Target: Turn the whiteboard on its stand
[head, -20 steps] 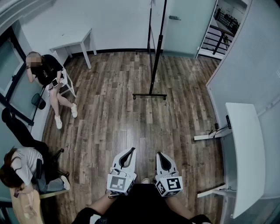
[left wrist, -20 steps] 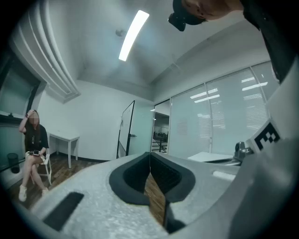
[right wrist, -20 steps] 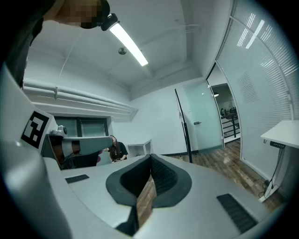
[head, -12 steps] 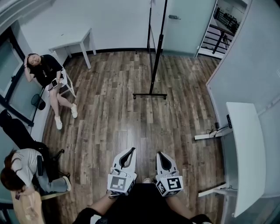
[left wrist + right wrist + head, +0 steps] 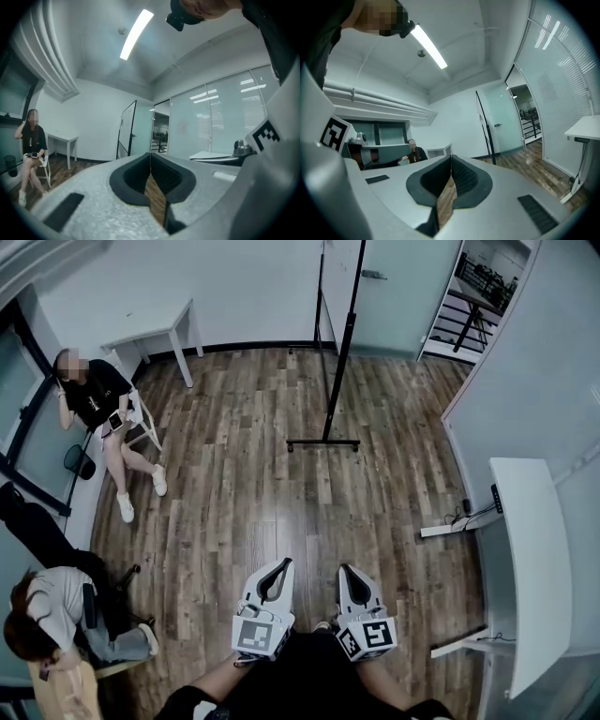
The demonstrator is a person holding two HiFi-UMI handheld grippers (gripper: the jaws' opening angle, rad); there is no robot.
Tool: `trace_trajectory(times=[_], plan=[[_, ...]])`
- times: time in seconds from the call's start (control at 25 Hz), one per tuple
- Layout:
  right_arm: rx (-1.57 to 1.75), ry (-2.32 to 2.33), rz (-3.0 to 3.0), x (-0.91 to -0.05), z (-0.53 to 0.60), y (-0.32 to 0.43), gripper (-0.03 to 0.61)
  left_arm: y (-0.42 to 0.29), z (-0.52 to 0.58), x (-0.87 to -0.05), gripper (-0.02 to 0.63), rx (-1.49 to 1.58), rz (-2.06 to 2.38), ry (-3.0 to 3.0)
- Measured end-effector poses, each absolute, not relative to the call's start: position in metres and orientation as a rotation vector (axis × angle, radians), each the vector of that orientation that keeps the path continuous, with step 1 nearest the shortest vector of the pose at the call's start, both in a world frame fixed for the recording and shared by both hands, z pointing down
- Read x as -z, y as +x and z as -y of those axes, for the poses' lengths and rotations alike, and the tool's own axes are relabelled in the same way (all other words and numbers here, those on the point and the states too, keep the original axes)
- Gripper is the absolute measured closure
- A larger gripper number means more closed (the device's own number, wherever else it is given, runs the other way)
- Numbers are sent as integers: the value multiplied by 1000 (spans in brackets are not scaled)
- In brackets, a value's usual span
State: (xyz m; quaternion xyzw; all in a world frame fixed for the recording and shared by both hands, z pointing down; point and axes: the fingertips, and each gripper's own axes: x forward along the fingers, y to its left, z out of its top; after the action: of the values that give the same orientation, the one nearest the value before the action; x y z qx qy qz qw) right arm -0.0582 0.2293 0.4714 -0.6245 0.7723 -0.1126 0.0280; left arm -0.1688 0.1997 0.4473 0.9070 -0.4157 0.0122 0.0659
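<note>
The whiteboard (image 5: pixel 334 324) stands edge-on at the far side of the room on a black stand with a floor bar (image 5: pixel 323 442). It also shows far ahead in the left gripper view as the whiteboard (image 5: pixel 126 130), and in the right gripper view as a thin black stand (image 5: pixel 484 125). Both grippers are held side by side low in the head view, well short of the board. My left gripper (image 5: pixel 283 562) is shut with nothing in it, its tips (image 5: pixel 150 161) meeting. My right gripper (image 5: pixel 343 569) is likewise shut and empty, with its tips (image 5: pixel 451 163) together.
Two people sit along the left wall, one on a chair (image 5: pixel 105 404) and one lower down (image 5: pixel 52 610). A small white table (image 5: pixel 159 334) stands at the back left. A long white desk (image 5: pixel 530 568) lines the right side. A black rack (image 5: pixel 478 287) shows through the doorway at the back right.
The head view has shifted slightly, so the grippers sit a touch lower in the picture. The seated person at lower left has moved a little. Both grippers stay shut.
</note>
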Motion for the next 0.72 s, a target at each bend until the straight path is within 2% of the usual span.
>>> trace_trajectory(times=[0.4, 0.72], plan=[[330, -1985, -2323, -473, -199, -78, 565, -189, -169, -447, 597, -21, 1204, 2755], [312, -1977, -2339, -481, -151, -65, 565, -175, -123, -456, 597, -12, 1227, 2732]])
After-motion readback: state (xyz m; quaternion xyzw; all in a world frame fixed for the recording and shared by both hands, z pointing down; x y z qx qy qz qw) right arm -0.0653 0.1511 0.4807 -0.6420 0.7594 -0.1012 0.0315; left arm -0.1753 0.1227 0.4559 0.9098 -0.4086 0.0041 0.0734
